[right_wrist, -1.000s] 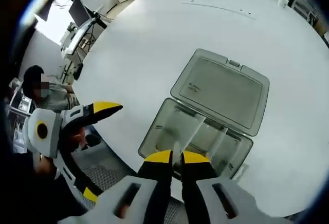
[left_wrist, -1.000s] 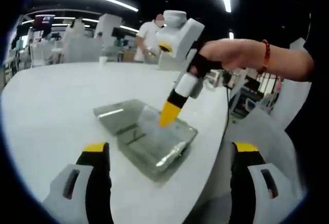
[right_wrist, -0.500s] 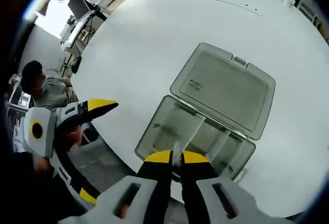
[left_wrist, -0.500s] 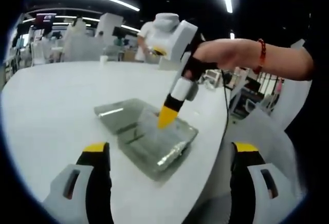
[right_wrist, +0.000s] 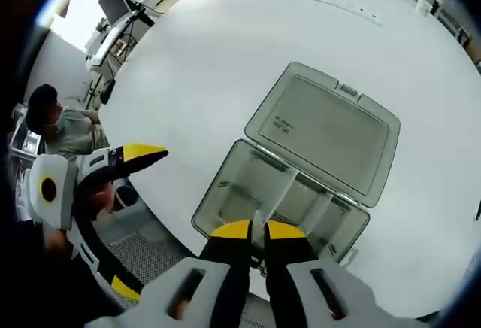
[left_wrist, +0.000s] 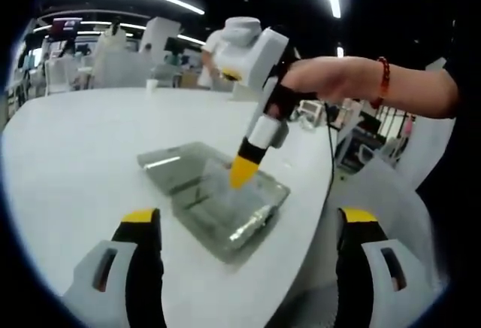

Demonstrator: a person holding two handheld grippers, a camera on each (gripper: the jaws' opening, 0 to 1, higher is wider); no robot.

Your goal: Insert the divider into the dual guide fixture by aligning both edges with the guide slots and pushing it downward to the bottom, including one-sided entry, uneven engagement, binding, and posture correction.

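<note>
Right gripper (right_wrist: 258,229) closed on thin clear divider (right_wrist: 258,214), low over open box (right_wrist: 279,208) near table (right_wrist: 225,57) edge. Left gripper (left_wrist: 248,219) wide open, empty, held back. Risk: one-sided entry, tilt, binding; light box could slide unheld.

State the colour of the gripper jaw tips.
Yellow tips on black jaws; clearest on the right gripper in the right gripper view.
</note>
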